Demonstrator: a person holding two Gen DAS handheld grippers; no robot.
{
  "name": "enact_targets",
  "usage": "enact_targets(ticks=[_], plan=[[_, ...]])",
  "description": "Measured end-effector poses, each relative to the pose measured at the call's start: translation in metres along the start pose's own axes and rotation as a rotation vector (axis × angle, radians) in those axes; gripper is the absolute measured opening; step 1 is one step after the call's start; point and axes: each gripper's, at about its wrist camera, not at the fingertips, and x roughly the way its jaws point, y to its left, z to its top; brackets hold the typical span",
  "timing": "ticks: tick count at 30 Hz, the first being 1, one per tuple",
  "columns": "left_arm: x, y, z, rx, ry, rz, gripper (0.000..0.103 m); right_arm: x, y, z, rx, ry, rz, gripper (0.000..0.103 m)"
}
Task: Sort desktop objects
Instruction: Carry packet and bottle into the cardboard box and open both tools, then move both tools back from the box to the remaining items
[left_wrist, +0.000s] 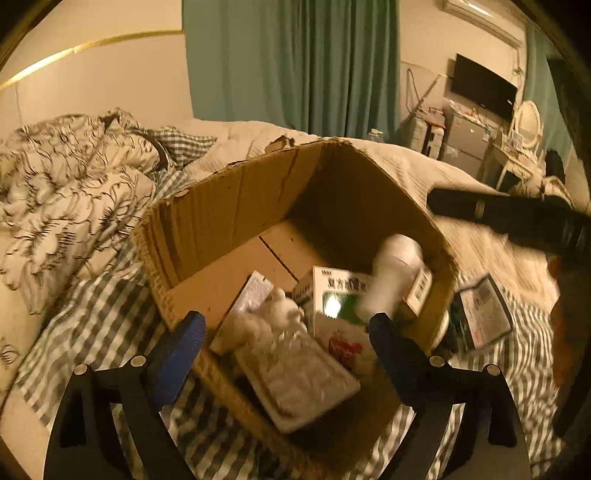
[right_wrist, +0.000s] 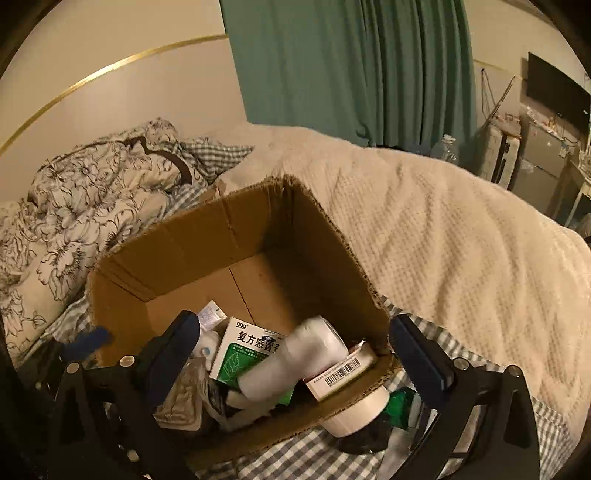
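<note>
Open cardboard box (left_wrist: 236, 206) on the bed, part-filled.
Left view: left gripper (left_wrist: 286, 332) jaws apart over a white bottle (left_wrist: 395, 273), green-white carton (left_wrist: 332, 295) inside. Right view: right gripper (right_wrist: 295, 332) jaws apart, empty, above them.

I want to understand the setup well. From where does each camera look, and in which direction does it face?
Left wrist: sits on the left gripper, looks down into the cardboard box on the bed; shows its own open fingers, and at right probably the other gripper.
Right wrist: sits on the right gripper, looks down into the same box from nearer the blanket; shows its own open fingers.
Shared: box, white bottle, green medicine box, curtain.
</note>
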Motion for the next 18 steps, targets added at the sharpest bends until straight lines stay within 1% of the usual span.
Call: enact_targets(ticks=[3,7,8,10,12,14,18], plan=[[-0.024,-0.006,-0.008,0.021,-0.019,0.016,0.093,-0.032,-0.002,-0.004,-0.016,-0.022,-0.005,0.103],[-0.056,-0.017,-0.020,-0.006,-0.040,0.003,0.093,-0.075,-0.010,-0.018,-0.083,-0.039,-0.083,0.103],[-0.062,-0.020,-0.023,-0.015,-0.044,-0.003,0.094,-0.090,-0.017,-0.026,-0.092,-0.049,-0.111,0.103],[-0.077,-0.031,-0.031,-0.032,-0.060,-0.018,0.097,-0.107,-0.029,-0.039,-0.086,-0.056,-0.129,0.103],[-0.085,-0.044,-0.040,-0.037,-0.070,-0.029,0.100,-0.123,-0.047,-0.061,-0.055,-0.049,-0.128,0.103],[-0.089,-0.059,-0.049,-0.036,-0.077,-0.041,0.100,-0.130,-0.065,-0.083,-0.013,-0.031,-0.111,0.103],[-0.080,-0.096,-0.072,-0.030,-0.069,-0.072,0.102,-0.129,-0.116,-0.140,0.113,0.034,-0.089,0.103]])
